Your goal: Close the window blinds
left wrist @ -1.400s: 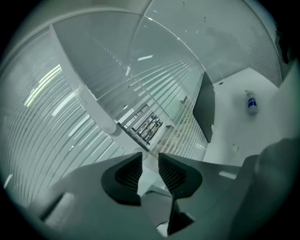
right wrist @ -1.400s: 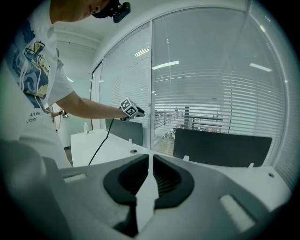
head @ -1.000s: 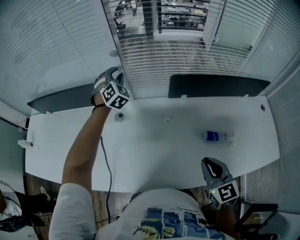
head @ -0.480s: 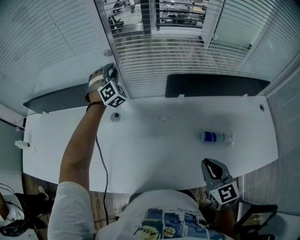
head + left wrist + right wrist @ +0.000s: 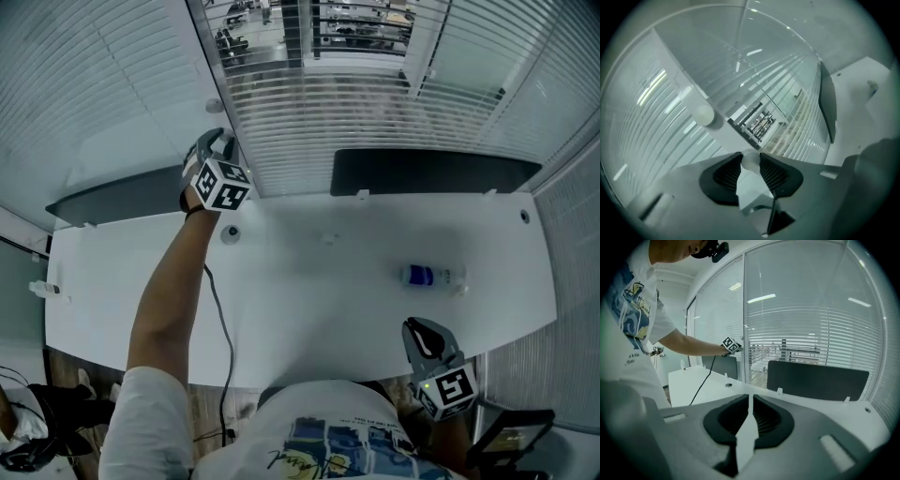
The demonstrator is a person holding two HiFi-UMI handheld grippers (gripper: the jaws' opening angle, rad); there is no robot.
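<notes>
Okay, left gripper [image 5: 221,145] is raised at the white window frame [image 5: 208,66], arm stretched out over the desk [image 5: 309,309]. In the left gripper view its jaws stand a little apart, with a small round white knob [image 5: 751,161] caught between the tips and both pads touching it. A second round knob [image 5: 704,115] sits further along the same frame, free of the jaws.

Blinds [image 5: 328,112] hang in the middle pane, just right of that frame. Their slats are still tilted open, and shelving in the room beyond shows through the upper rows. The panes on either side look whiter, with nothing visible through them.

Right gripper [image 5: 419,328] is low at the near desk edge, close to the person's body and well apart from the window. Its jaws are together at the tips with nothing between them.

On the desk, a clear bottle [image 5: 431,274] with a blue label lies on its side. A dark panel [image 5: 436,172] stands along the far edge below the blinds. A thin cable [image 5: 223,319] hangs under the left arm.
</notes>
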